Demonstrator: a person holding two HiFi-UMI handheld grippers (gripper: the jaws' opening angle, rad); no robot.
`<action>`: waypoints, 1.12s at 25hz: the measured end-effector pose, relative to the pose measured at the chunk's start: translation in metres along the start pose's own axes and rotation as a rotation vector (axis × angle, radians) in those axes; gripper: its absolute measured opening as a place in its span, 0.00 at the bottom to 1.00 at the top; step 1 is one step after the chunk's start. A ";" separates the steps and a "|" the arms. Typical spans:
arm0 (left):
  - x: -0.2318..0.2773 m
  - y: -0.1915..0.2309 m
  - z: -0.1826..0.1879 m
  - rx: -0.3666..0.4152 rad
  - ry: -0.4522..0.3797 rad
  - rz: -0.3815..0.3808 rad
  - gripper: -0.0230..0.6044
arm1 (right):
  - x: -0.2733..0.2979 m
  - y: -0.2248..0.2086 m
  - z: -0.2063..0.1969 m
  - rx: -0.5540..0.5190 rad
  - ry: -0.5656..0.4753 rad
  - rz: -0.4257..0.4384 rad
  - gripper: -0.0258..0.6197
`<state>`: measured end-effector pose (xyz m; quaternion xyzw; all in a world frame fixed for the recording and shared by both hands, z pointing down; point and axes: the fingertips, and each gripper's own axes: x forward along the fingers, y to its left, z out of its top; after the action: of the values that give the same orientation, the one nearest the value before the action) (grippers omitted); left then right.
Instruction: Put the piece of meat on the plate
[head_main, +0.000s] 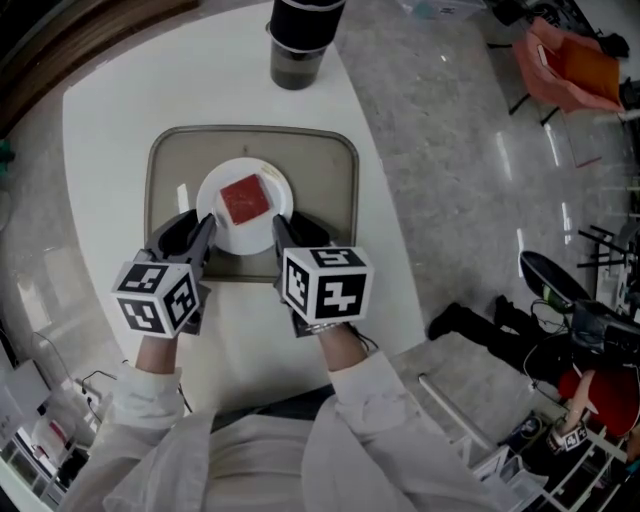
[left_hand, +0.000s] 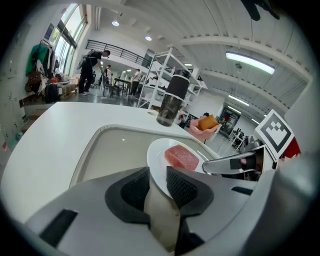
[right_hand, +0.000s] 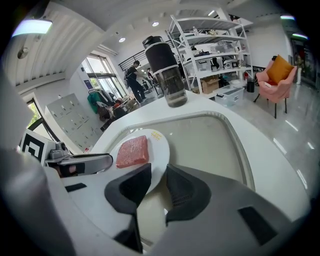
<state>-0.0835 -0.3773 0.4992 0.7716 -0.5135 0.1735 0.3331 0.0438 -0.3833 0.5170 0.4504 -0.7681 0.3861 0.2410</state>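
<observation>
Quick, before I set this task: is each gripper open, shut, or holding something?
Left gripper: open, plate rim between its jaws, not clamped.
Right gripper: open, plate rim between its jaws too.

It was a big open lab or studio hall: loaded white shelving racks (right_hand: 220, 35) at one o'clock in the right gripper view, a railed mezzanine (left_hand: 120, 50) at eleven o'clock in the left gripper view, ceiling strip lights (left_hand: 252, 62), polished stone floor (head_main: 450, 120).

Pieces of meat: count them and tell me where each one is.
1. The piece of meat lies on the white plate, which sits in the tray. No other seems hidden.
</observation>
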 end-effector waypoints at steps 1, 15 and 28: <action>0.001 0.001 0.000 0.003 0.002 0.006 0.19 | 0.001 0.000 0.000 -0.003 -0.001 -0.006 0.19; 0.003 0.009 -0.006 0.040 0.033 0.071 0.19 | 0.002 0.005 -0.002 -0.029 -0.014 -0.023 0.19; -0.021 0.009 0.003 -0.030 -0.034 0.025 0.19 | -0.021 0.010 -0.001 -0.010 -0.077 0.009 0.19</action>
<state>-0.1001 -0.3676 0.4869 0.7628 -0.5313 0.1566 0.3337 0.0445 -0.3689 0.4990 0.4603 -0.7808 0.3657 0.2115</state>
